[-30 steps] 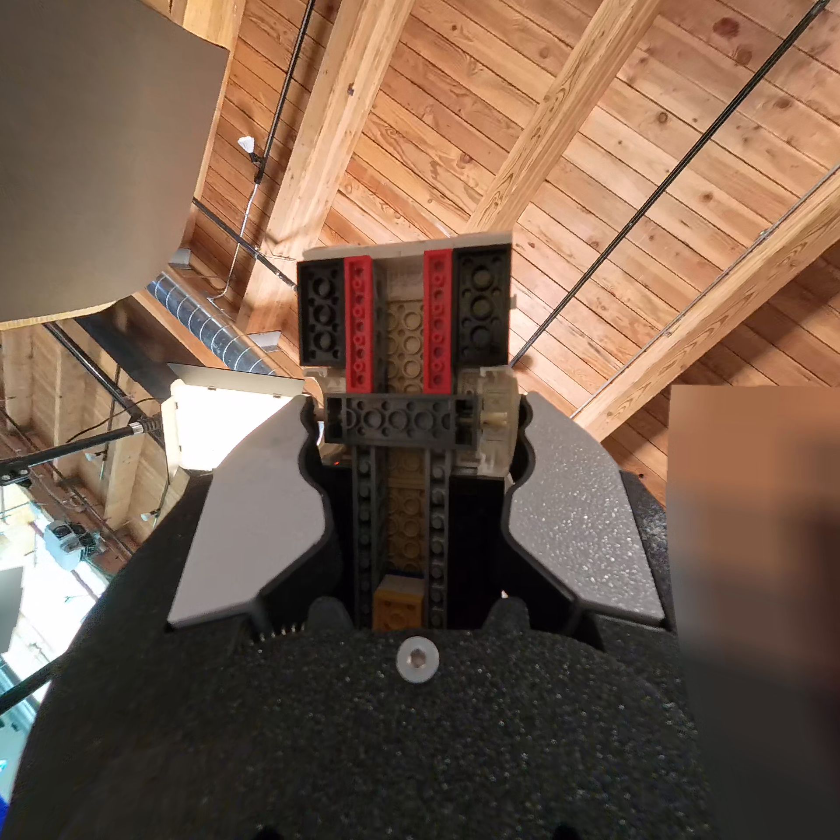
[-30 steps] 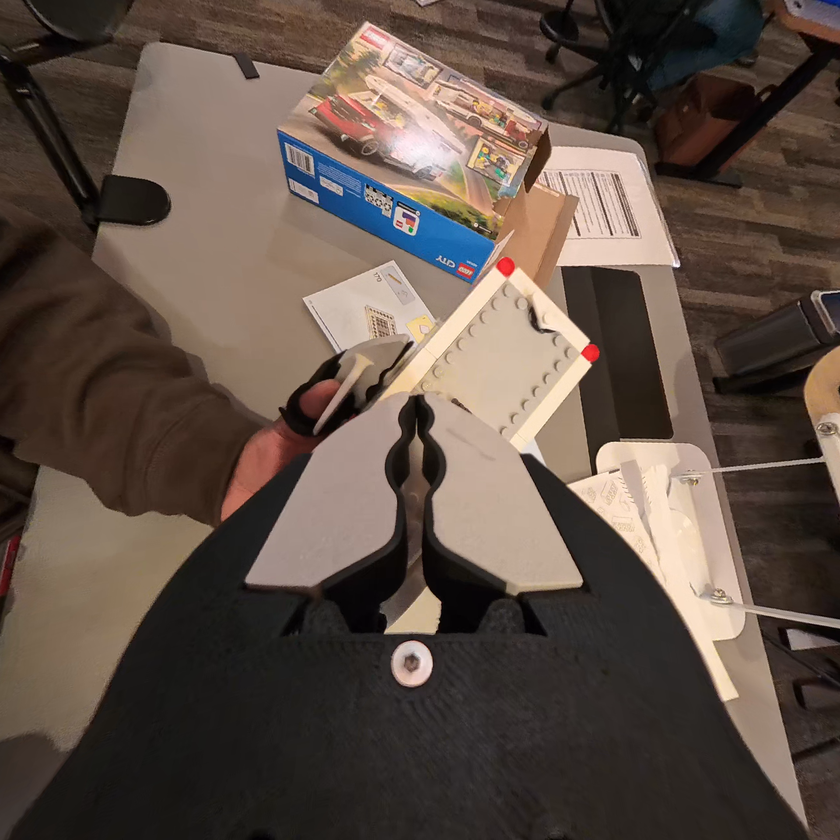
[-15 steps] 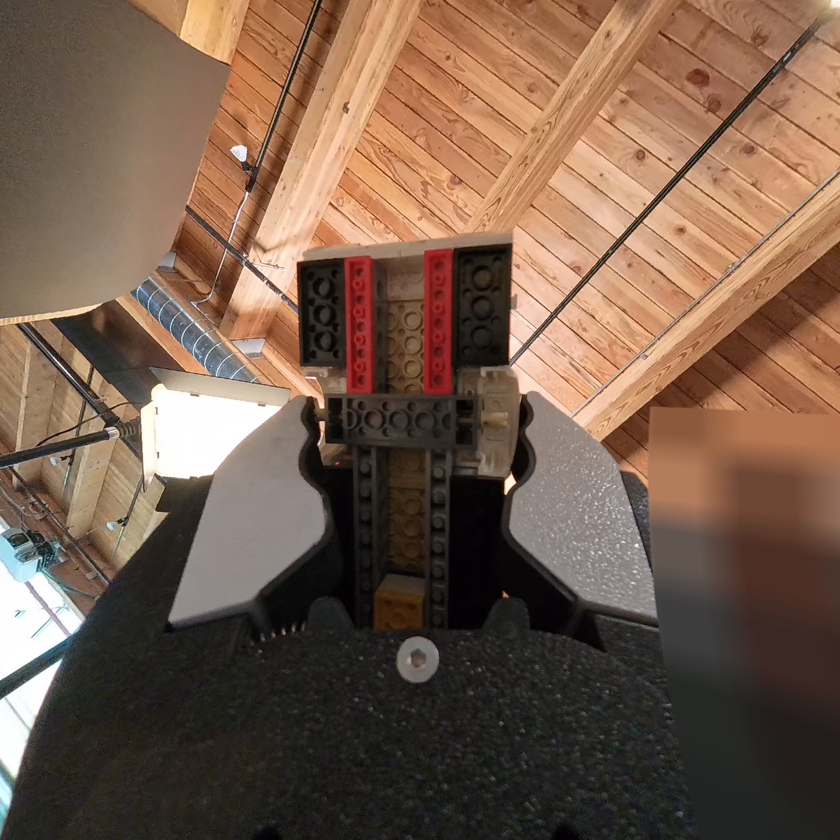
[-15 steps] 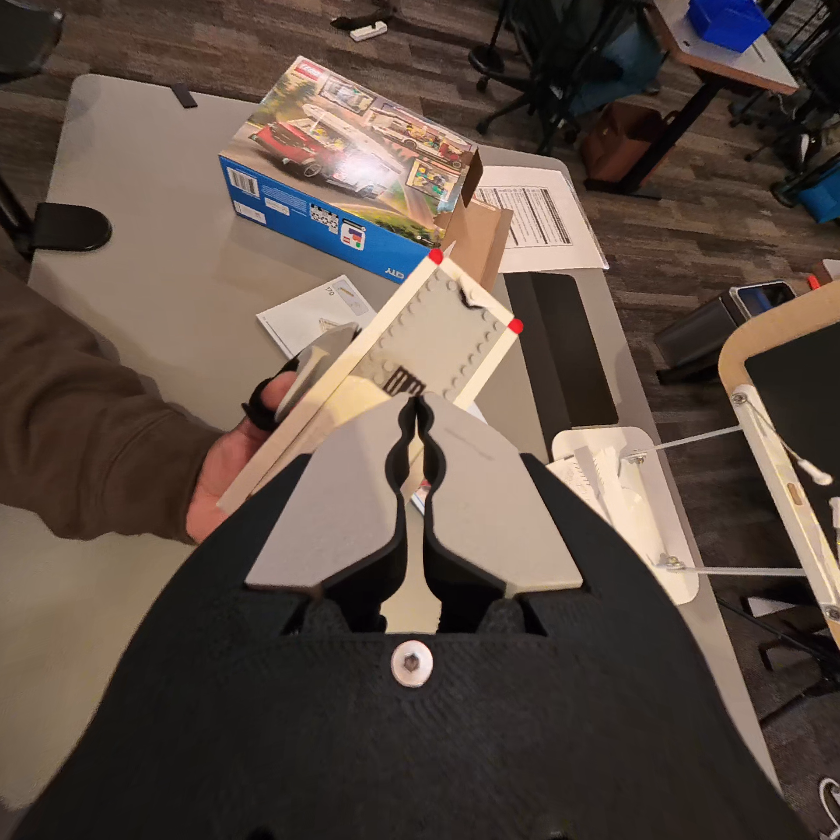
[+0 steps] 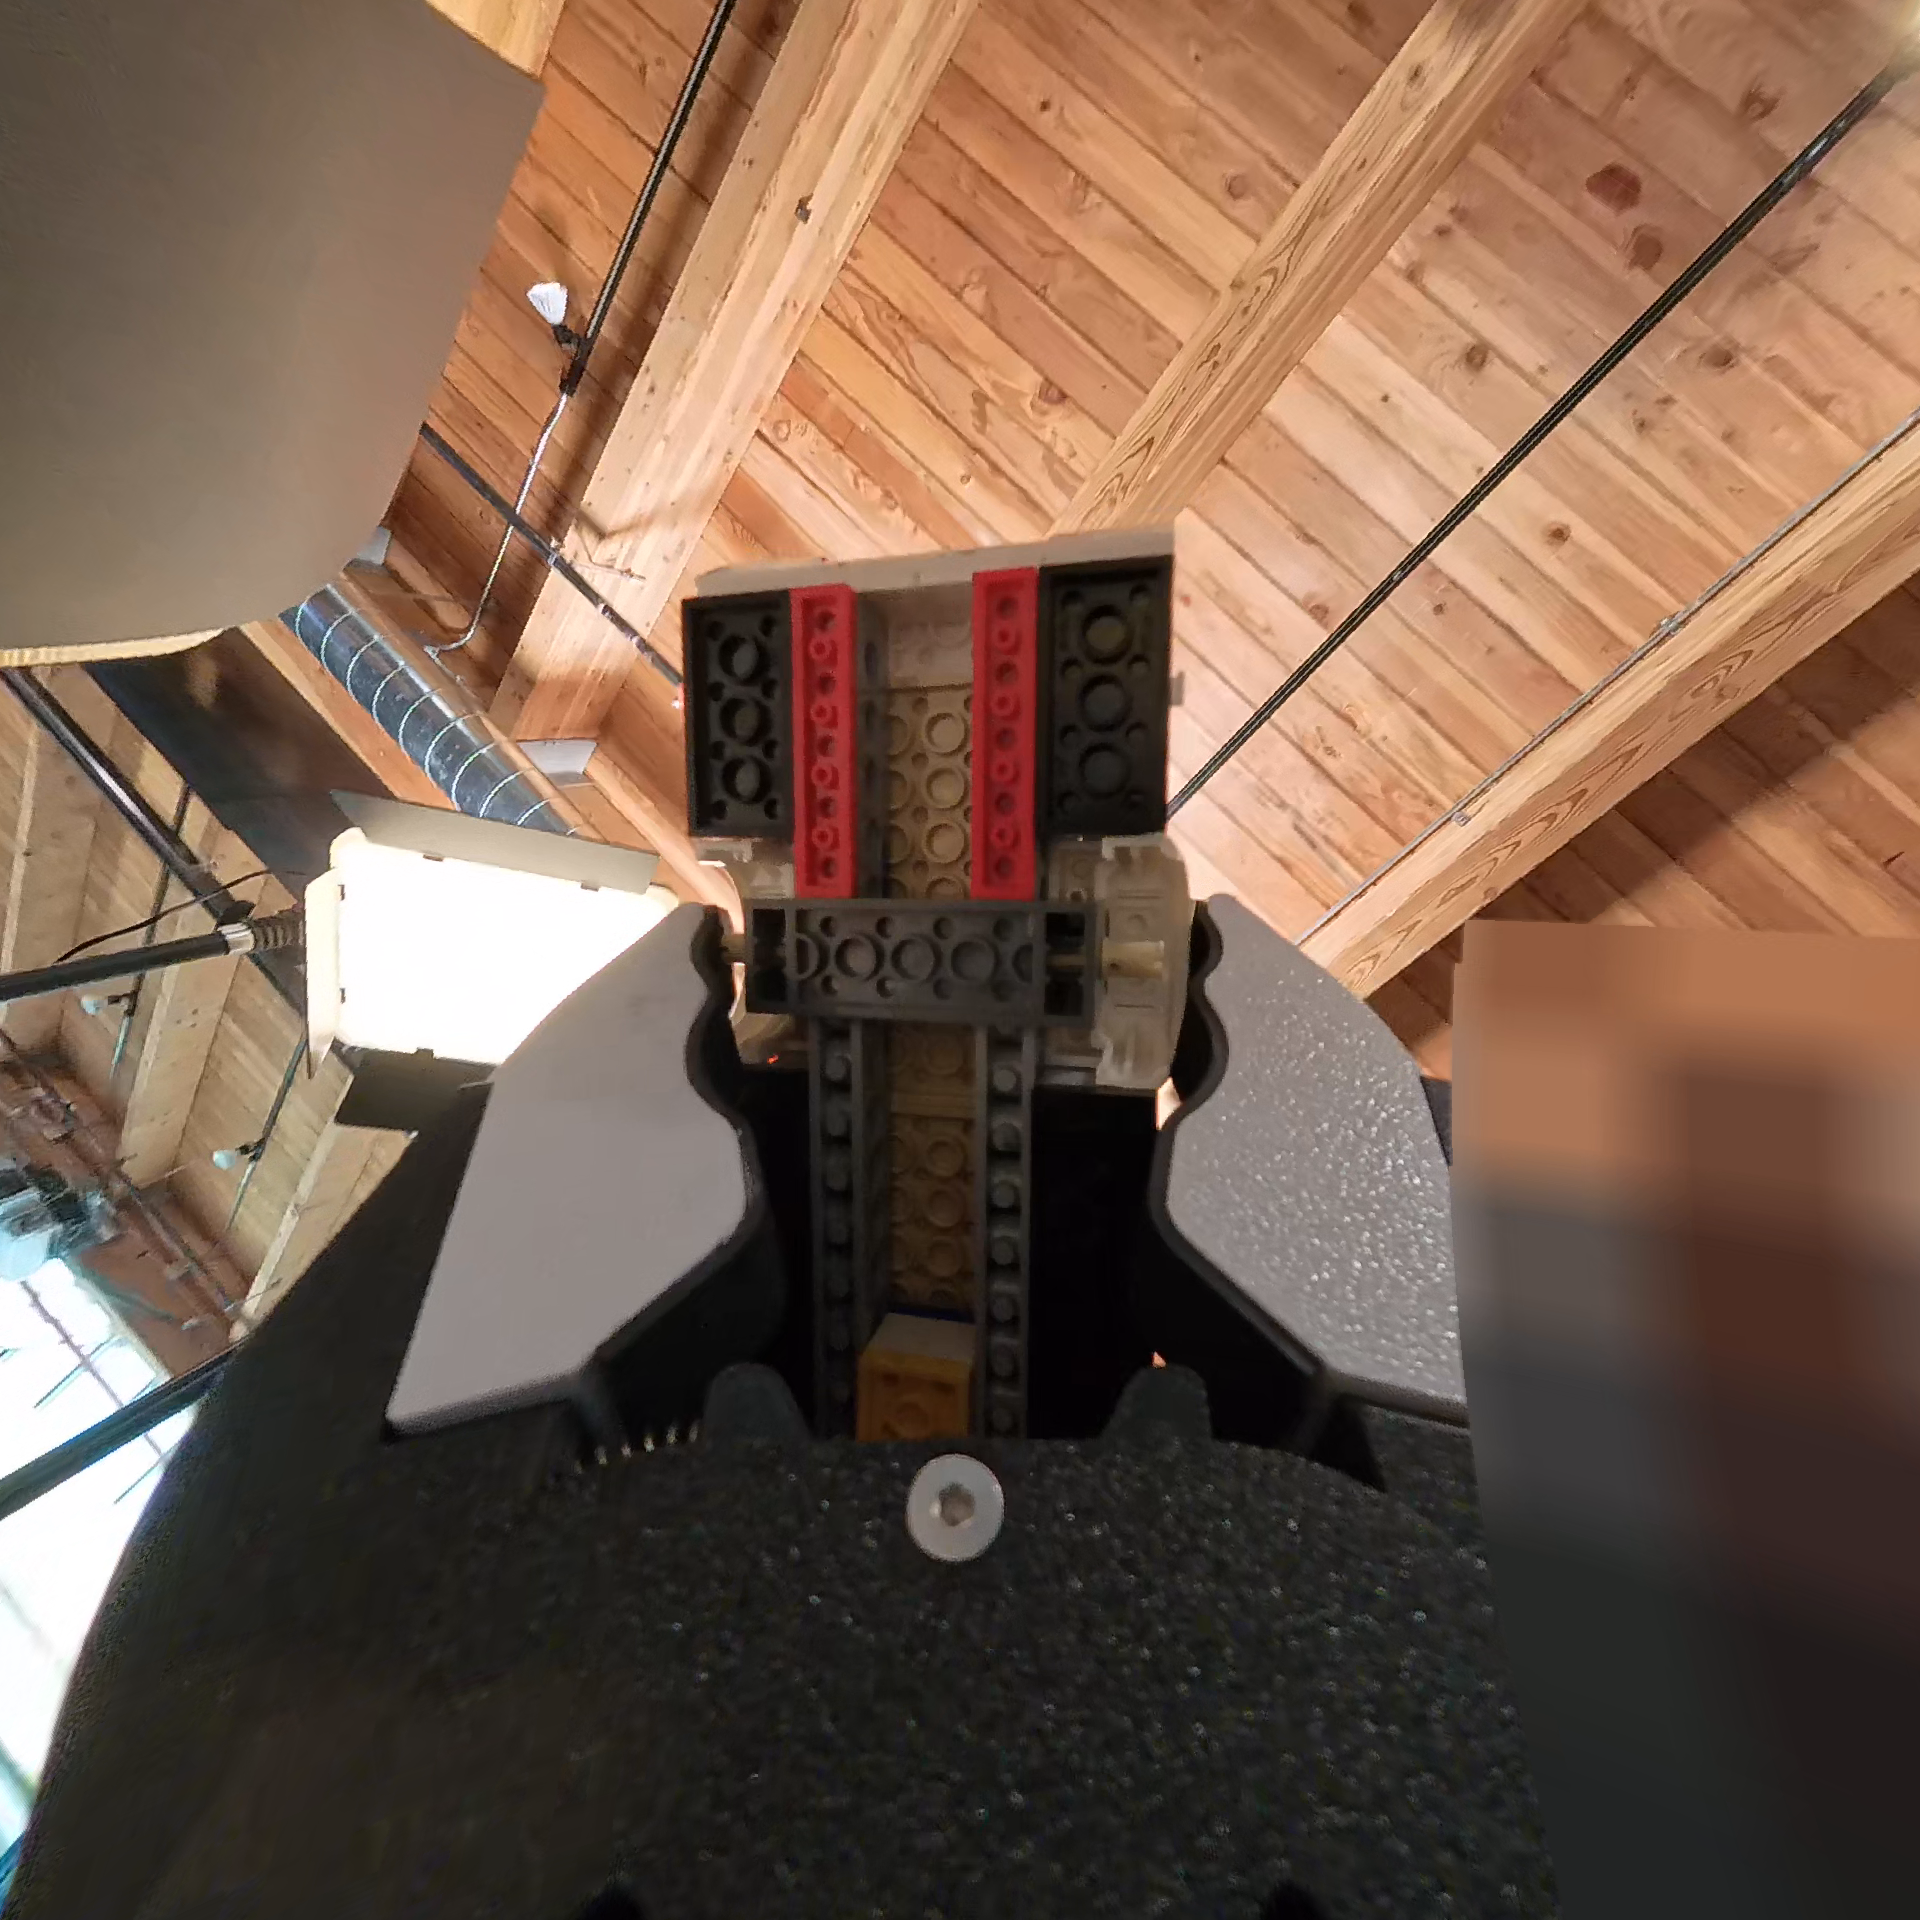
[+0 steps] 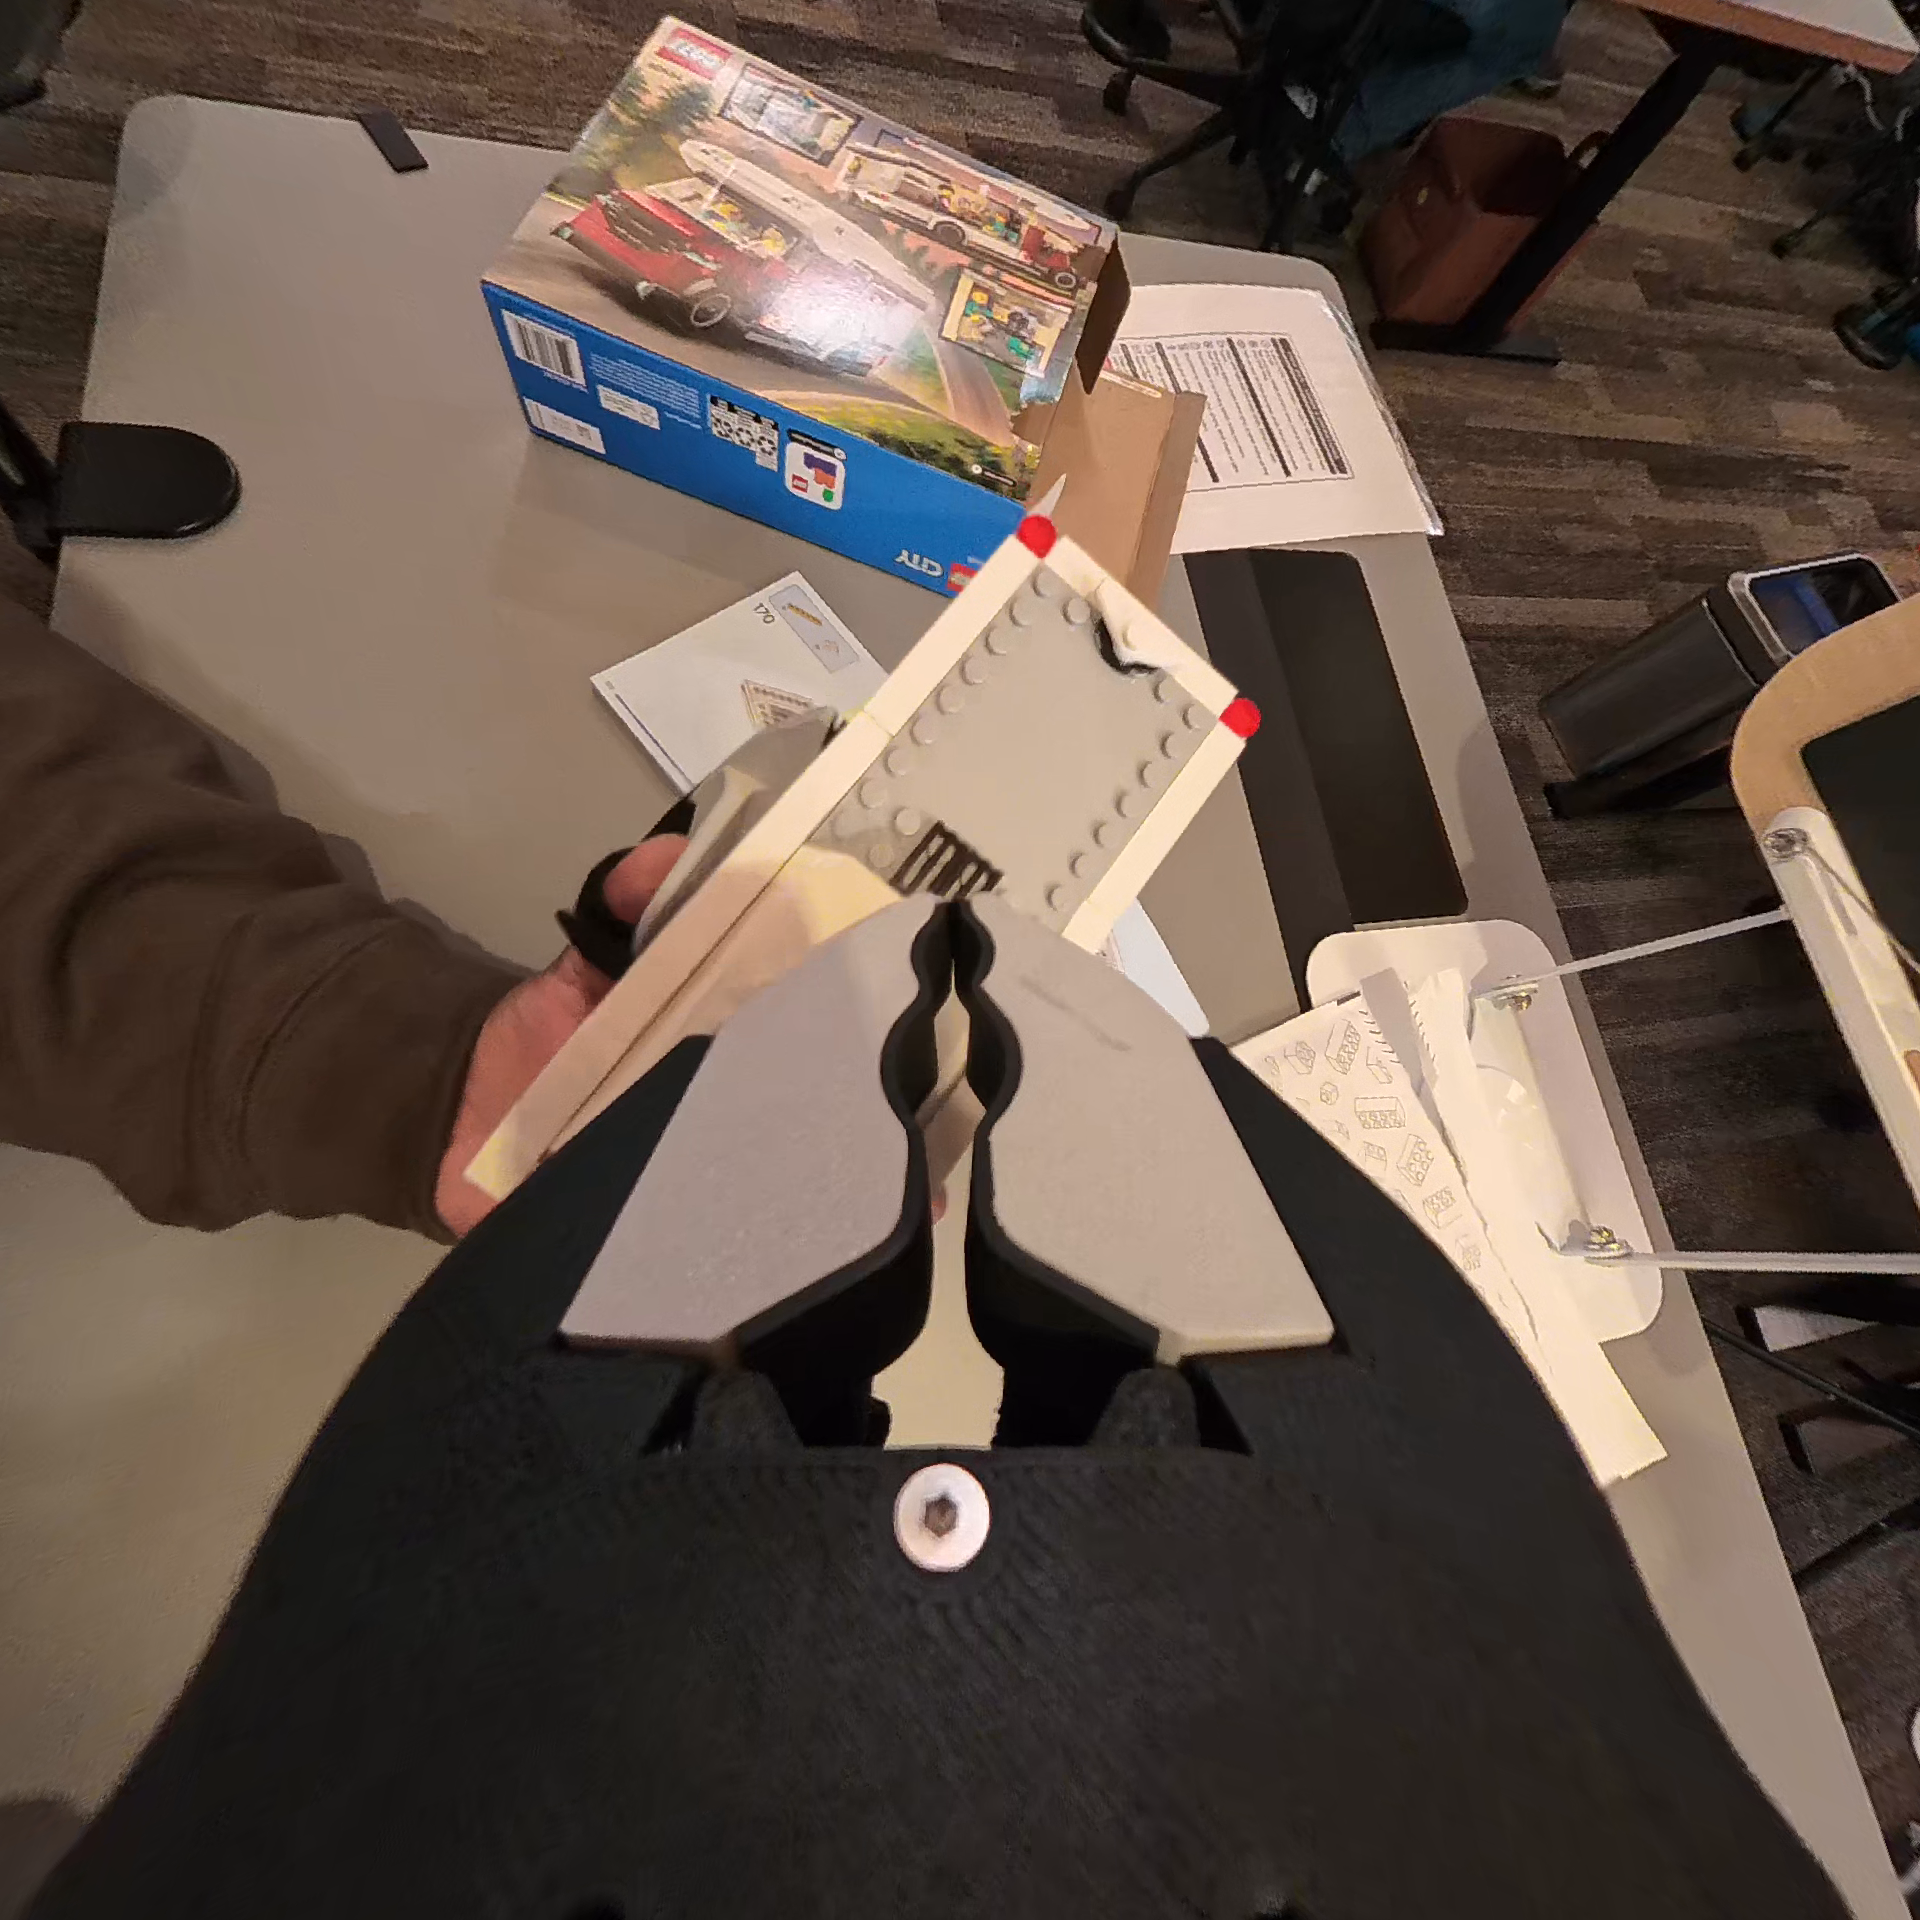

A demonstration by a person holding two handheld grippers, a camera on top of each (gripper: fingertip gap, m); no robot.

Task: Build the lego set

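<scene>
Overhead, a brick-built model (image 5: 925,831) is clamped underside-up between the left gripper's (image 5: 951,971) spread jaws; the right gripper (image 6: 951,914), jaws together and holding nothing, is held just above its grey roof, above the table (image 6: 312,416).

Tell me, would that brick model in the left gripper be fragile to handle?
Probably somewhat. The brick model is many separate pieces pressed together, so a hard knock might pop some off. It looks rigid, not floppy. Its long end juts beyond the left gripper, so it may lever loose.
</scene>
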